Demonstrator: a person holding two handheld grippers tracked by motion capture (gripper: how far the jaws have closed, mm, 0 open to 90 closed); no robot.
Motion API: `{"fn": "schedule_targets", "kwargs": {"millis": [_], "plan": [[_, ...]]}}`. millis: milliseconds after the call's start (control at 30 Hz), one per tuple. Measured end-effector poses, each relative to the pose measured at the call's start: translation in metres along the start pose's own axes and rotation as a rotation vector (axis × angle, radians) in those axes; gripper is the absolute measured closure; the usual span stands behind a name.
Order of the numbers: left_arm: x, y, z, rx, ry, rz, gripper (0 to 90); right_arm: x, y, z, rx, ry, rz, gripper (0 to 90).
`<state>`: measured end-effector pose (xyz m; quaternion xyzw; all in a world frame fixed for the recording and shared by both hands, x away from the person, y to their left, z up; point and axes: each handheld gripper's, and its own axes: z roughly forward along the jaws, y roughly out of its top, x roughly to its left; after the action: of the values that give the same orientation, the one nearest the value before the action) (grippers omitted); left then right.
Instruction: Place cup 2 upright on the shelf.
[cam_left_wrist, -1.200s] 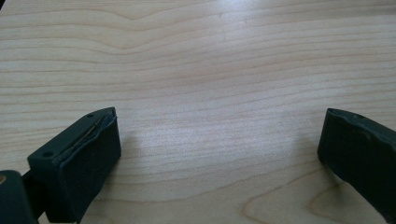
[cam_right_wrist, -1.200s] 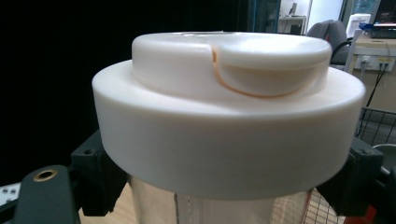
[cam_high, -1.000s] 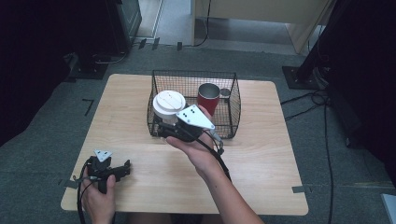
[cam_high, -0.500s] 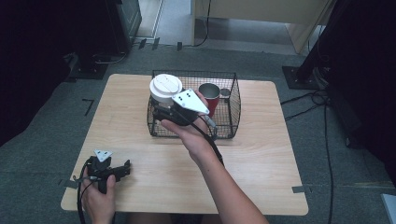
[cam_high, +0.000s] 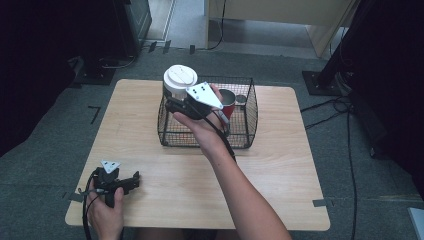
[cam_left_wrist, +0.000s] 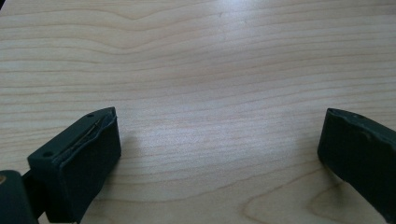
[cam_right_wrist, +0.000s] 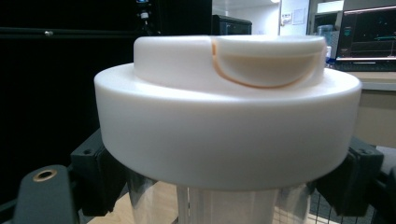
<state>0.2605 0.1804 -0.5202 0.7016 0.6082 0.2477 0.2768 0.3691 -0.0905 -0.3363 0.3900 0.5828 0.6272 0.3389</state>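
Step in hand, as judged: removal of the lidded cup (cam_high: 179, 83) from the wire basket (cam_high: 170, 134). The right gripper (cam_high: 175, 102) is clamped on the cup just beneath its white lid; in the right gripper view the jaws stand against the clear body on either side, under the lid's rim. The cup is upright and lifted, held over the basket's left far corner, with its lid above the wire rim.

Next move, as judged: carry the cup past the left wall and set it down on open bench (cam_high: 280, 165), keeping it upright and the base clear of the wire rim. Whether the cup holds liquid cannot be told.

Containers: the basket stands at the far middle of the bench. Inside, towards its right far side, is a red cup (cam_high: 228, 103), partly hidden by the hand, with a small round object just beyond it, too small to identify.

The left gripper (cam_high: 131, 182) rests at the near left corner of the bench, jaws spread wide, nothing between them.
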Motion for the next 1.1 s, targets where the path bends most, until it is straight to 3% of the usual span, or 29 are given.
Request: {"fn": "schedule_targets", "kwargs": {"millis": [200,567,867,1100], "plan": [[0.0,0.0,0.0,0.0,0.001,0.002,0.1,-0.009,-0.003,0.012,-0.015,-0.024,0.0,16.0],[0.0,0.0,0.0,-0.002,0.001,0.001,0.1,-0.032,-0.024,0.033,0.029,-0.095,-0.001,16.0],[0.0,0.0,0.0,-0.002,0.001,0.0,0.1,-0.034,-0.051,0.052,0.065,-0.105,0.009,16.0],[0.0,0.0,0.0,-0.001,0.001,0.001,0.1,-0.032,-0.071,0.066,0.099,-0.112,-0.022,15.9]]}}
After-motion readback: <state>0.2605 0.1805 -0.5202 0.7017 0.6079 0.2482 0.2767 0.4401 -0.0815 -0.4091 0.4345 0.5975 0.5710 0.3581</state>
